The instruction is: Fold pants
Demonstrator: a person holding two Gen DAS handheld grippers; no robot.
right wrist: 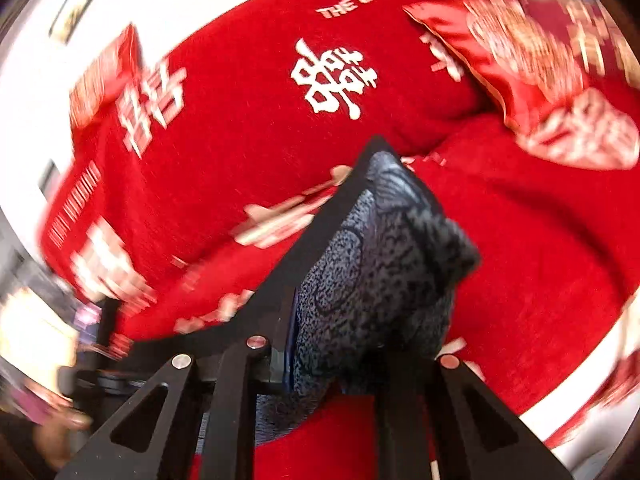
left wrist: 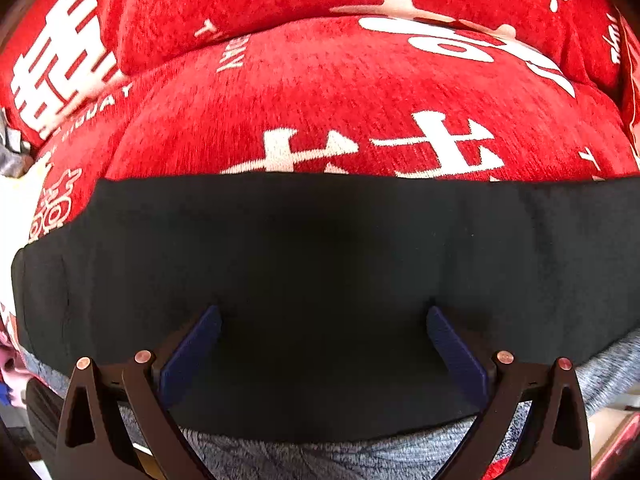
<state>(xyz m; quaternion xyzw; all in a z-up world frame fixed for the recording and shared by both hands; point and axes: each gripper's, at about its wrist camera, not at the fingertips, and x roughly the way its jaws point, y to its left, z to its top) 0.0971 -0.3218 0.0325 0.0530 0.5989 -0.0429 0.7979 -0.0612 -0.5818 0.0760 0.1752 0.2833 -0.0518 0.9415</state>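
The pants [left wrist: 320, 248] are black outside with a grey fleece lining. In the left wrist view they lie spread as a wide black band across a red sofa cushion [left wrist: 320, 100]. My left gripper [left wrist: 324, 344] is open, its blue pads [left wrist: 192, 352] wide apart just over the black cloth, holding nothing. In the right wrist view my right gripper [right wrist: 332, 344] is shut on a bunched part of the pants [right wrist: 372, 264], grey lining outward, lifted above the red sofa [right wrist: 240, 128]. A black strip of the pants [right wrist: 328, 224] trails off to the left.
The red sofa cover has white characters and lettering. A red patterned pillow [right wrist: 552, 80] lies at the sofa's right end. A white wall [right wrist: 60, 40] is behind. Blurred clutter [right wrist: 36, 360] shows at the lower left of the right wrist view.
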